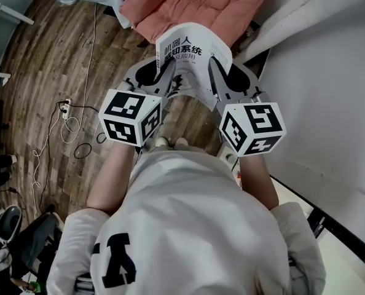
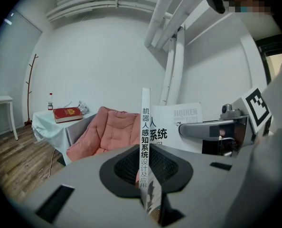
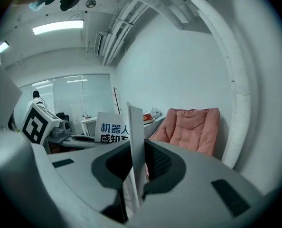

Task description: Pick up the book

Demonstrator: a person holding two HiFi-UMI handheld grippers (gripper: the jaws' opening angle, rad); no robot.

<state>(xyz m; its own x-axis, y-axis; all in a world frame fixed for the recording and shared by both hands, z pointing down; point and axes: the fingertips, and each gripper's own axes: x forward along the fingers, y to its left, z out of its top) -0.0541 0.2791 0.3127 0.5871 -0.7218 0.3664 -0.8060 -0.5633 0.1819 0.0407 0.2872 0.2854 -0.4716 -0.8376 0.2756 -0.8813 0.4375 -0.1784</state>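
The left gripper (image 2: 148, 177) is clamped on the spine edge of the book (image 2: 145, 137), its dark pads pressed to either side of the printed spine, which stands upright between them. The right gripper (image 3: 134, 172) is clenched on the opposite edge of the same book, with the thin cover and pages pinched upright in its jaws. From the head view the book hangs in the air between the two tools, its white cover with dark lettering tilted up toward the person. The left marker cube (image 1: 132, 117) and the right marker cube (image 1: 252, 128) sit nearer the person's chest.

Just past the book's far edge lies a pink padded chair (image 1: 198, 5). Below the tools is the wooden floor (image 1: 41, 60), where white cables (image 1: 66, 125) run off to the left gripper's side. Farther out on that side, in the left gripper view, a cloth-covered table (image 2: 48, 129) bears a red book (image 2: 67, 114) and a small bottle (image 2: 50, 101). A white wall (image 1: 330, 91) is beside the right gripper.
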